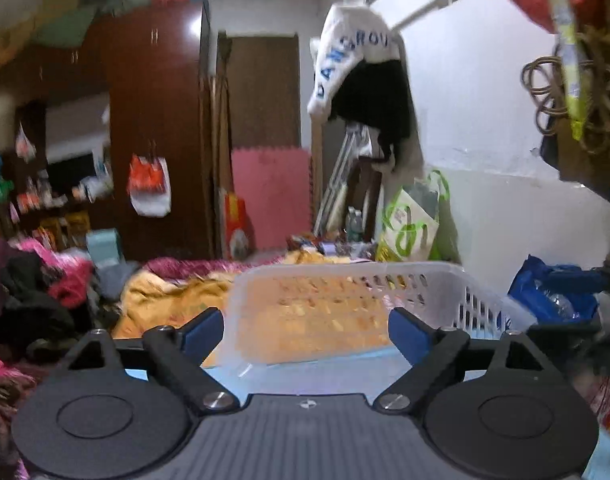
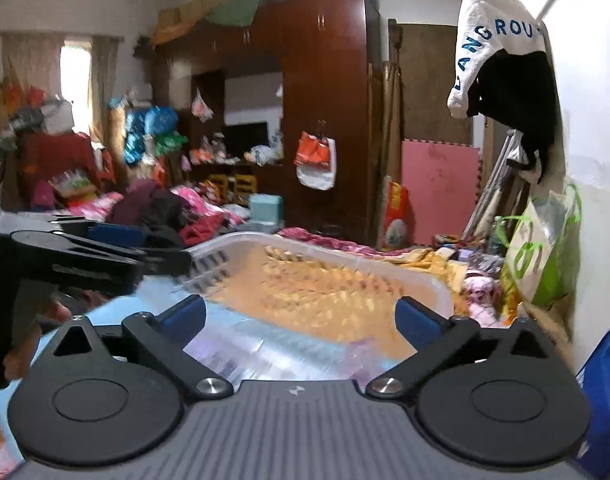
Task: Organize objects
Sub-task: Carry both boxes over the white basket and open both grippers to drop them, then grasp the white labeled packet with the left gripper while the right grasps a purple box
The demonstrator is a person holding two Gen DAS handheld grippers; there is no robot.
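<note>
Both your tools are spread and empty: left tool [image 1: 305,330], right tool [image 2: 301,318]. The white slotted plastic basket [image 1: 345,308] sits just ahead on the light-blue table [image 1: 329,372]. Risk: an off-centre regrip tips it.

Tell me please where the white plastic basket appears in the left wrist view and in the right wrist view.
Left wrist view: the white plastic basket is low in the centre, just beyond the open blue-padded fingers.
Right wrist view: the basket is at centre, running from middle left towards lower right.
Shared landmark: the pink foam mat against the far wall, behind the basket.
</note>
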